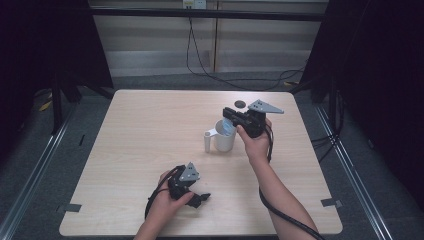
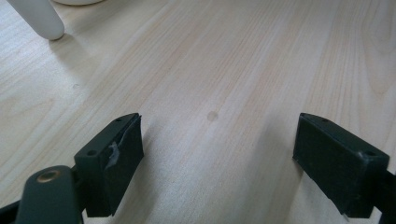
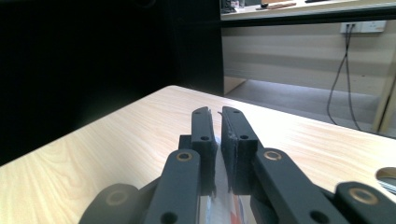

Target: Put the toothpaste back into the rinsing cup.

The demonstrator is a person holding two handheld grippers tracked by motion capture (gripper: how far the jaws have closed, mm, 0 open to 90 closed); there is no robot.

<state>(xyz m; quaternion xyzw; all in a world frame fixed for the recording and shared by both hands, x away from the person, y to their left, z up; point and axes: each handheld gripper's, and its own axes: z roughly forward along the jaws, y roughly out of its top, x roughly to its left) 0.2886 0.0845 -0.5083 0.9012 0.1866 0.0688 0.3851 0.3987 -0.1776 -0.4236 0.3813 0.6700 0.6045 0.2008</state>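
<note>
- Where both pairs of fingers are seen from above, a light wooden table is found beneath them; its grain runs under the left gripper's fingers in the left gripper view and away past the tips of the right gripper's fingers in the right gripper view.
- A white mug is stood upright on the table, directly under the fingertips of the right gripper and well ahead of the left gripper's fingers. Its handle is turned away from the right hand, on the far side of the mug from that gripper's body.
- The right gripper is held above the mug's mouth in the person's right hand. Its fingers are pressed almost together, with a slim gap between the pads.
- The left gripper is rested low at the near edge of the table in the left hand. Its fingers are spread wide, bare wood is seen between them, and nothing is touched by the pads.
- A thin shiny item is pinched between the right gripper's fingers; what it is cannot be told. In the high view a bluish patch is seen just below those fingertips, at the mug's mouth.
- A small dark disc is laid on the table just beyond the right gripper's fingers, apart from the mug.
</note>
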